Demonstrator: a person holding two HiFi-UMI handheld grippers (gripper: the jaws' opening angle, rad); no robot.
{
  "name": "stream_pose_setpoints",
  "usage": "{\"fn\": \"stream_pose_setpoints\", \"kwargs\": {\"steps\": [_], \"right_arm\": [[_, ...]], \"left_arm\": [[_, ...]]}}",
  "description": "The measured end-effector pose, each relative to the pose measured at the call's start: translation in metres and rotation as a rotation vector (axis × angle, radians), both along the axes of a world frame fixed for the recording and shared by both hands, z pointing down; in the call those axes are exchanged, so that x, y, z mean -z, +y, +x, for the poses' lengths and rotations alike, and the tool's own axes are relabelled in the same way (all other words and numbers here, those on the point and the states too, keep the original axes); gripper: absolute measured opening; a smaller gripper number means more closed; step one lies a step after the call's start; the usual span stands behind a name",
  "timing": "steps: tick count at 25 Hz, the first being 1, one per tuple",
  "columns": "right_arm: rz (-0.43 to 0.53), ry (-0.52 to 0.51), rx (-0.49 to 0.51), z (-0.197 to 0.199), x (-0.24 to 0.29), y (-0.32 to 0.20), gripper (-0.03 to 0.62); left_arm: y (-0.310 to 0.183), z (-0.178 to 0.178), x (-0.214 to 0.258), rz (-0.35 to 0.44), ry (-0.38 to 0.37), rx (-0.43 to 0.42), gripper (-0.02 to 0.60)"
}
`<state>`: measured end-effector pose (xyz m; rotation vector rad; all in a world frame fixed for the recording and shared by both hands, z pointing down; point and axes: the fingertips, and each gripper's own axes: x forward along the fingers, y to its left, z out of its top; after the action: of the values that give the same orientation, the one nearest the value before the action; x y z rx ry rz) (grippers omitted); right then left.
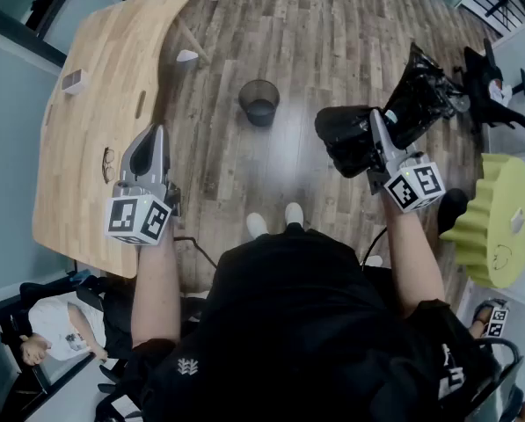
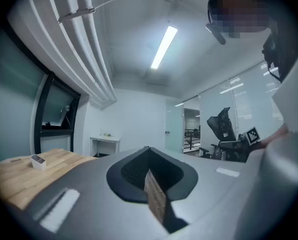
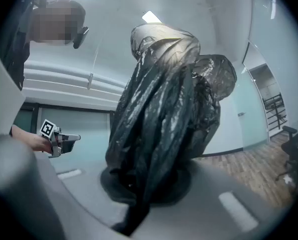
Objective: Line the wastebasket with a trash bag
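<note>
A black mesh wastebasket (image 1: 259, 101) stands empty on the wooden floor ahead of my feet. My right gripper (image 1: 378, 128) is shut on a crumpled black trash bag (image 1: 418, 95), which bunches up from the jaws and fills the right gripper view (image 3: 163, 119). That bag hangs to the right of the wastebasket, well apart from it. My left gripper (image 1: 149, 152) is shut with nothing in it, held over the edge of the wooden table (image 1: 95, 121). In the left gripper view its closed jaws (image 2: 151, 176) point level across the room.
A small white box (image 1: 75, 80) and a pair of glasses (image 1: 109, 163) lie on the table. A yellow-green stool (image 1: 499, 218) and a black office chair (image 1: 495, 86) stand at the right. Another person sits at the lower left (image 1: 55, 332).
</note>
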<state>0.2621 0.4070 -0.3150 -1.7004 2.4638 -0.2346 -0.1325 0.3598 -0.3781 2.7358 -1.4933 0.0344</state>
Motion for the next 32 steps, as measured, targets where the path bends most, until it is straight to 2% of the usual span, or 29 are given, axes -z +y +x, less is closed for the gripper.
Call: {"fn": "stream_pose_setpoints", "kwargs": {"steps": [9, 14, 18, 23, 32], "right_arm": [[-0.015, 0.024, 0.007, 0.019, -0.017, -0.018, 0.002], [0.014, -0.056, 0.021, 0.039, -0.018, -0.027, 0.002], [0.007, -0.040, 0.043, 0.051, -0.029, -0.048, 0.002], [-0.010, -0.039, 0.045, 0.038, -0.036, -0.078, 0.002], [-0.028, -0.004, 0.025, 0.008, -0.036, -0.144, 0.002]], "left_arm": [[-0.015, 0.016, 0.004, 0.018, -0.016, 0.035, 0.006], [-0.020, 0.032, 0.006, 0.038, -0.050, 0.060, 0.006], [-0.025, 0.040, 0.008, 0.047, -0.066, 0.088, 0.006], [-0.047, 0.030, 0.000, 0.025, -0.082, 0.087, 0.006], [-0.133, 0.007, -0.022, -0.010, -0.054, 0.046, 0.006]]}}
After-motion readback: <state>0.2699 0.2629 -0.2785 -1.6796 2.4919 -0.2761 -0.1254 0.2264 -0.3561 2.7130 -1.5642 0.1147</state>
